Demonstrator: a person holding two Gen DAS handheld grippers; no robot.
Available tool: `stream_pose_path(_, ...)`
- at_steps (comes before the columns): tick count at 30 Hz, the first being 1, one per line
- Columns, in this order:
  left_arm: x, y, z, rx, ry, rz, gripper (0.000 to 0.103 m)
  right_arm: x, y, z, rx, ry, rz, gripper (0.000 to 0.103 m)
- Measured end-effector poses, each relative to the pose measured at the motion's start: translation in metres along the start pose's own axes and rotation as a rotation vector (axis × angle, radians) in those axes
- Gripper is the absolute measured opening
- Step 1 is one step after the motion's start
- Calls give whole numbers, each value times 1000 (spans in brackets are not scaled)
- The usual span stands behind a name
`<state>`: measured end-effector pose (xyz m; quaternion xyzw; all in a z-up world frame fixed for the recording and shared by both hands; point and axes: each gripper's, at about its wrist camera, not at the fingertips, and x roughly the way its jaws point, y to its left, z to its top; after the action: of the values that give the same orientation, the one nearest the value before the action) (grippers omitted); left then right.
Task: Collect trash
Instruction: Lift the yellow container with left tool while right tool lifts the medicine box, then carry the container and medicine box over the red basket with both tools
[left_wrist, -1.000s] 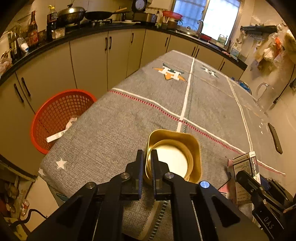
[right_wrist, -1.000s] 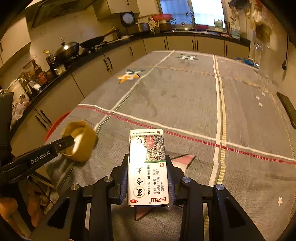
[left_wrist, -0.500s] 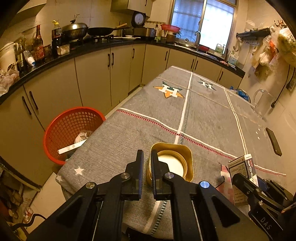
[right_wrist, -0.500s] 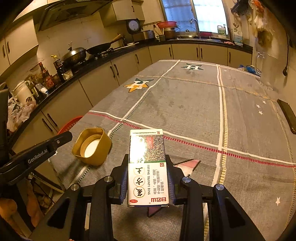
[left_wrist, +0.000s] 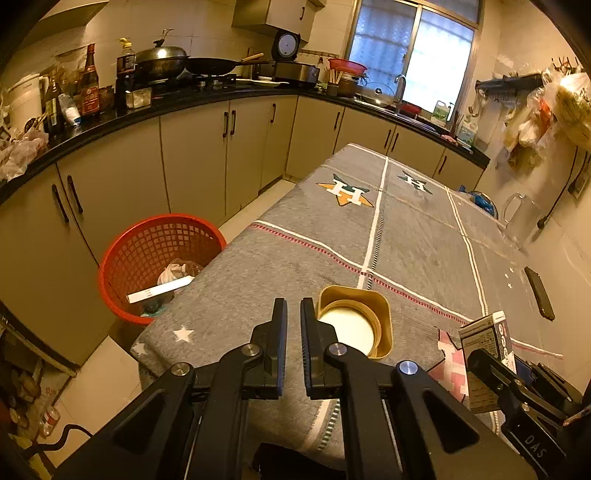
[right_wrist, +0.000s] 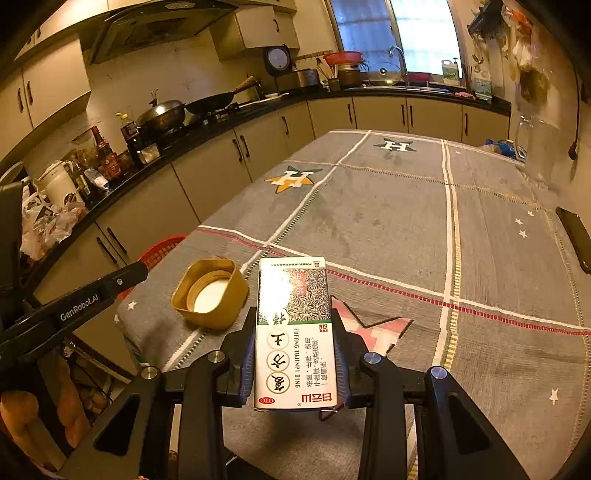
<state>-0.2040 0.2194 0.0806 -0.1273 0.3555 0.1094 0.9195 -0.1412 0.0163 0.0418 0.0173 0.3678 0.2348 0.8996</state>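
Your right tool (right_wrist: 293, 354) clamped the box (right_wrist: 293, 332) (trash, likely bound for the red basket (left_wrist: 155, 258) at left); your left tool (left_wrist: 293, 350) was together, empty.

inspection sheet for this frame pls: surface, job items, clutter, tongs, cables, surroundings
Surface: table under a grey cloth with white lines and star logos.
Job's things: medicine box held in the right tongs; golden square container standing on the cloth near the table edge; red basket on the floor beside the table, already holding a flat white box and crumpled waste.
Clutter: dark flat object near the wall edge of the table; blue item at the far end.
Tongs: left tongs shut, nothing between them; right tongs shut on the medicine box.
Cables: dark cord hanging on the wall.
Surroundings: kitchen counter with wok, pan and bottles; window over a sink.
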Motion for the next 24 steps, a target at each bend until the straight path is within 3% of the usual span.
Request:
stream_pose_path(2,1,2,-1,5,11,2,7,0,1,-1,-3,2,6,38)
stream_pose_path(3,5,4,-3,12,29,-9,12,2,1,-1,2,6,12,38)
stream_pose_path(6,19,6,-7,21,74,-18,58,7,0,-4,21,27,40,38)
stream_pose_path(7,25,6,-7,23,76,-20,60,10,1,-5,25,35,47,38)
stream_pose_path(12,57,5,-4,16,125,-65,59,19,1,-6,16,53,50,38)
stream_pose_path(14,69,0,-2,17,151,-83,51,22,-2,-5,18,56,45,38)
stream_pose_path(15,75,-3,-2,25,165,-90,40,24,-3,-4,20,58,43,38)
stream_pose_path(17,78,-13,-2,59,152,-87,34,27,-7,-3,25,63,39,38)
stream_pose_path(18,80,-17,-2,71,160,-104,15,29,-8,-2,27,65,39,38)
stream_pose_path(24,64,-15,-1,21,131,-179,9,37,-11,1,18,69,47,38)
